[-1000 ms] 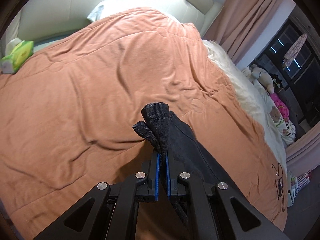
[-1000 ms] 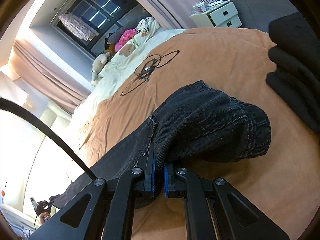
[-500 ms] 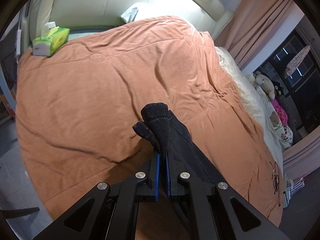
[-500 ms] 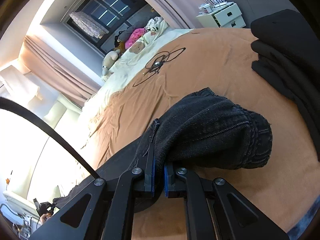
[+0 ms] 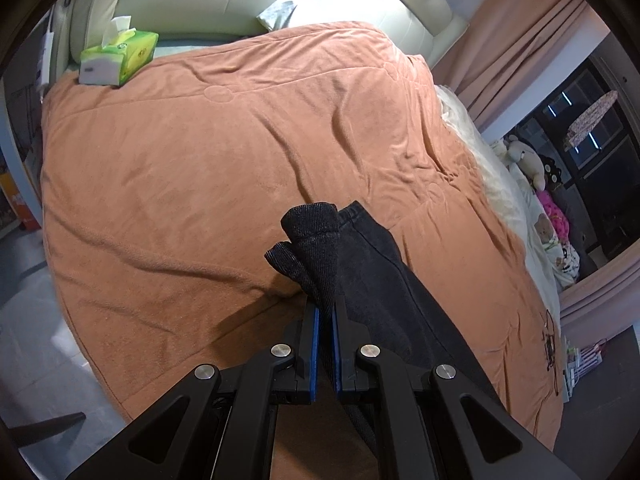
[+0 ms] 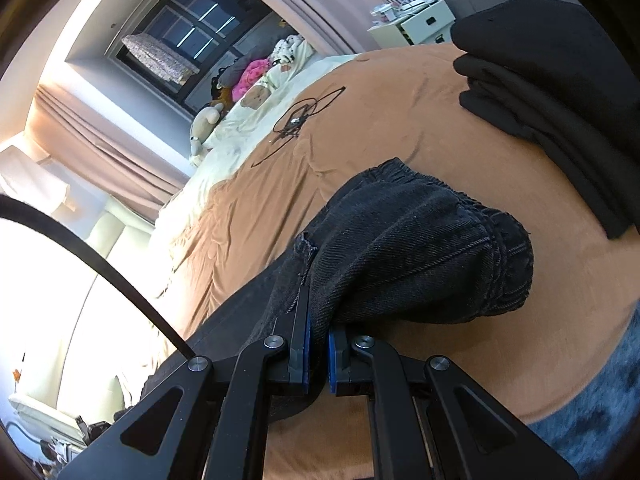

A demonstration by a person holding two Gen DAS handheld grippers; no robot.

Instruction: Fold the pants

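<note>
An orange-brown quilt covers the bed and fills the ground ahead of both grippers. A cream sheet shows along its far edge, to the right of the left gripper. The black denim pants stretch between the two tools: the left gripper is clamped on the bunched leg hems, which stick up just past its blue pads, and the leg runs back to the right beneath it. The right gripper is clamped on the waist end, whose elastic waistband bulges ahead and to the right of its tips, held off the quilt. Beyond that, up and right of the right gripper, lies a stack of folded black clothes. Stuffed toys are heaped at the window side. A black cable lies looped on the quilt well ahead. Far ahead and left of the left gripper, a green tissue box sits at the headboard with a white tissue sticking out of its top.
</note>
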